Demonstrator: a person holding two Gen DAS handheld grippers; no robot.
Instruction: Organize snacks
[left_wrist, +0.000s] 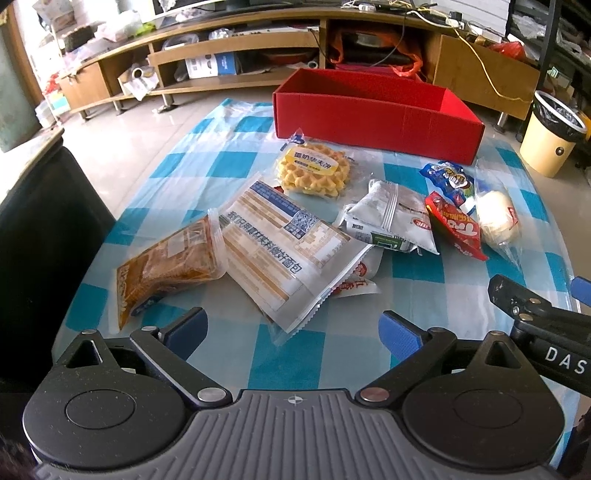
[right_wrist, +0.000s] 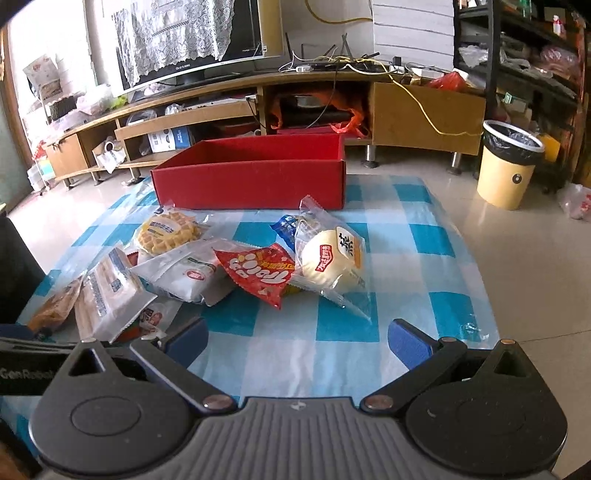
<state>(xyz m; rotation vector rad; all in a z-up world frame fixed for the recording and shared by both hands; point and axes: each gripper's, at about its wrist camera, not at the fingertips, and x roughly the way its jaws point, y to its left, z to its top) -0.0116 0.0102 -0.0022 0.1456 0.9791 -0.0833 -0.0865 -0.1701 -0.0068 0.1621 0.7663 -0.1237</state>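
A red open box (left_wrist: 376, 125) (right_wrist: 251, 184) stands at the far side of the blue-checked cloth (left_wrist: 207, 162) (right_wrist: 417, 236); what lies inside is hidden. In front of it lie packed snacks: a waffle (left_wrist: 314, 171) (right_wrist: 168, 232), a large white bread bag (left_wrist: 280, 243) (right_wrist: 107, 291), a brown snack pack (left_wrist: 166, 266) (right_wrist: 55, 304), a white pouch (left_wrist: 391, 218) (right_wrist: 188, 273), a red chips bag (left_wrist: 456, 225) (right_wrist: 258, 275), a blue packet (left_wrist: 448, 177) (right_wrist: 286, 225) and a white bun (left_wrist: 496, 216) (right_wrist: 332, 264). My left gripper (left_wrist: 293, 334) and right gripper (right_wrist: 299, 339) hover open near the front edge, holding nothing.
A low wooden TV cabinet (left_wrist: 236, 55) (right_wrist: 221, 107) with clutter runs along the back. A yellow bin (left_wrist: 554, 133) (right_wrist: 508, 162) stands on the floor at the right. A dark chair (left_wrist: 44, 229) is at the left. The other gripper's body (left_wrist: 535, 314) shows at the right.
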